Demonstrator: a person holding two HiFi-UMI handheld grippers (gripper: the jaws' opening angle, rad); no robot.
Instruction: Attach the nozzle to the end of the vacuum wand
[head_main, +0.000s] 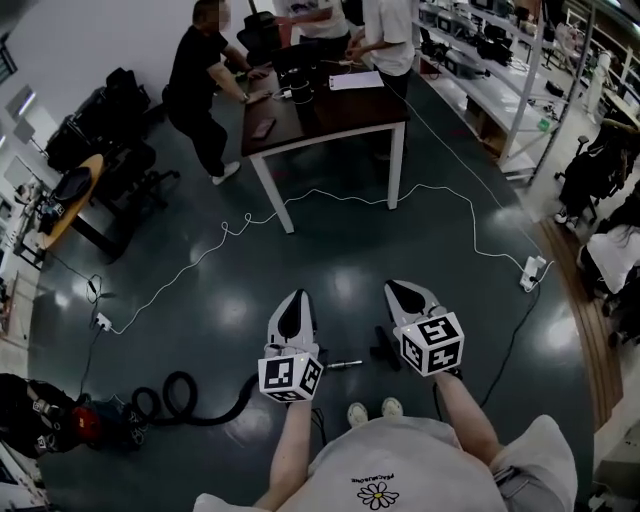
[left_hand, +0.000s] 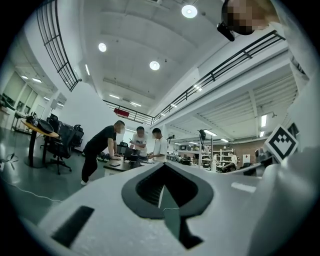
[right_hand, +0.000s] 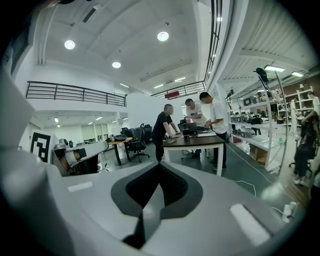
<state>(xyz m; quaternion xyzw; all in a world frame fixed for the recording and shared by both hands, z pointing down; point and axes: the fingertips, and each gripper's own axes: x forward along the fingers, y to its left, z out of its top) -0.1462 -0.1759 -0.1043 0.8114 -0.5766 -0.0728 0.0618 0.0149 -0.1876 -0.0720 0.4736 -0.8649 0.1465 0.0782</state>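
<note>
While you stand over the dark floor (head_main: 330, 250), the head view shows your left hand-held gripper (head_main: 297, 297) and right hand-held gripper (head_main: 401, 287) side by side and apart, both raised above it. On the floor between them lies the silvery end of the vacuum wand (head_main: 346, 364), with the black nozzle (head_main: 385, 348) near its right and apart from it. A black hose (head_main: 200, 400) curls left toward the red vacuum (head_main: 88, 420).

In the left gripper view, your left hand-held gripper is clenched with nothing between its jaws.

In the right gripper view, your right hand-held gripper is likewise clenched and empty, pointing toward a table (right_hand: 197, 141) with people around it.
</note>
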